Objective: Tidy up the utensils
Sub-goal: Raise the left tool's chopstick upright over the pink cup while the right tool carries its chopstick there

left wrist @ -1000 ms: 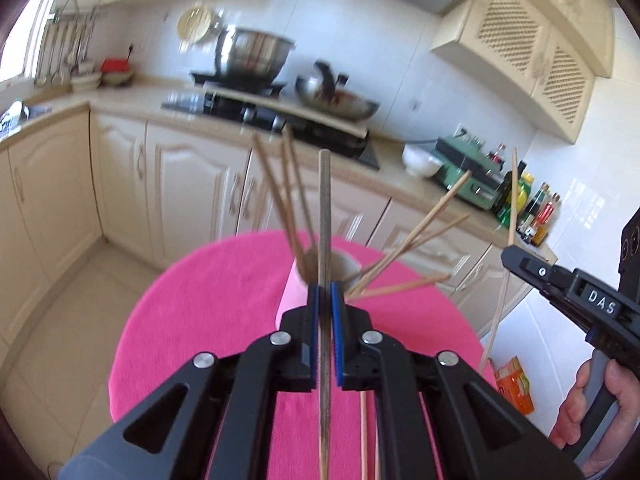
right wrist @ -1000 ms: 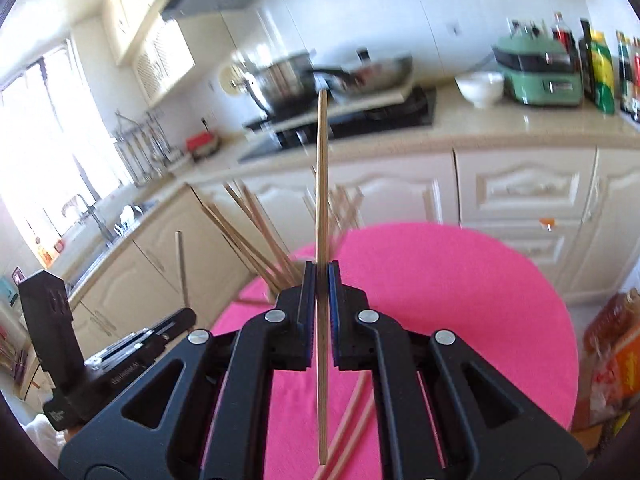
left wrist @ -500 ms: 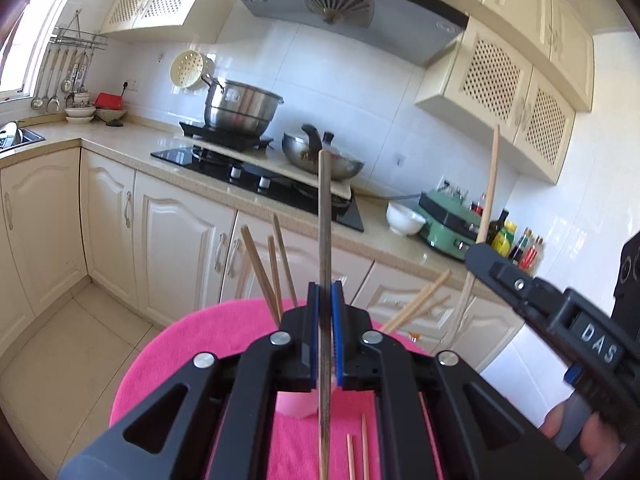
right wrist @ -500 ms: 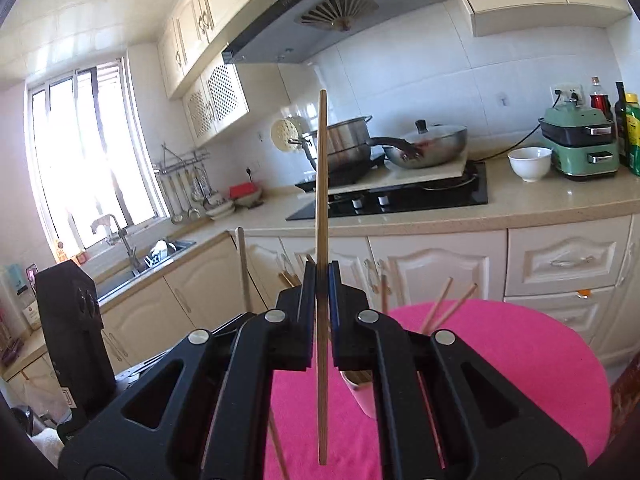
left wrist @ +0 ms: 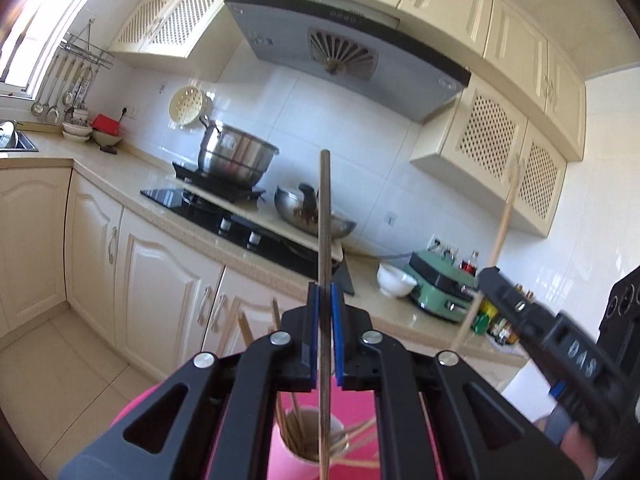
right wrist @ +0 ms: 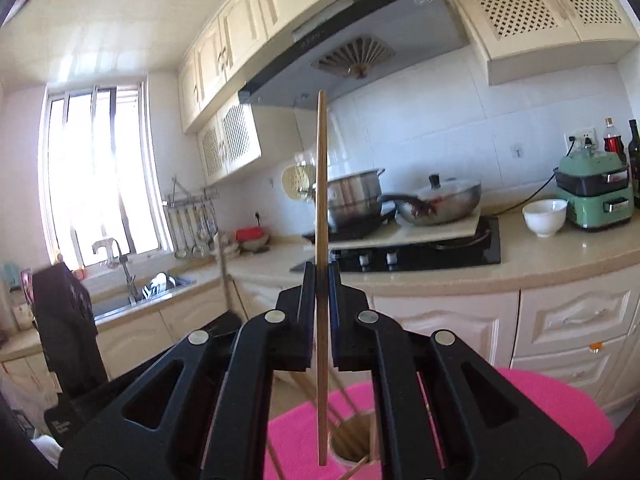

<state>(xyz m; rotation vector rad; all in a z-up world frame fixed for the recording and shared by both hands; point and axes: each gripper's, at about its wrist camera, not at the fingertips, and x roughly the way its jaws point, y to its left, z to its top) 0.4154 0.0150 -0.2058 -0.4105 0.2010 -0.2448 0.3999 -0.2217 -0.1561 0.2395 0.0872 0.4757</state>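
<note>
My left gripper [left wrist: 325, 300] is shut on a dark wooden chopstick [left wrist: 325, 216] that stands upright, its lower end over a pink cup [left wrist: 310, 440] holding several chopsticks. My right gripper [right wrist: 321, 280] is shut on a lighter wooden chopstick [right wrist: 321, 184], also upright, with its lower tip just above the cup's mouth [right wrist: 354, 444]. The cup stands on a round table with a pink cloth [right wrist: 552, 412]. The right gripper also shows at the right of the left wrist view [left wrist: 492, 276]. The left gripper shows blurred at the left of the right wrist view [right wrist: 228, 312].
A kitchen counter [right wrist: 560, 256] runs behind the table with a stove, a steel pot [left wrist: 236, 156], a wok [right wrist: 436, 200], a white bowl [right wrist: 544, 216] and a green appliance [right wrist: 592, 196]. A sink [right wrist: 140, 292] lies at the left under the window.
Both grippers have risen and tilted upward with their chopsticks. The cup and table have dropped to the bottom of both views, and the cabinets and range hood now fill them.
</note>
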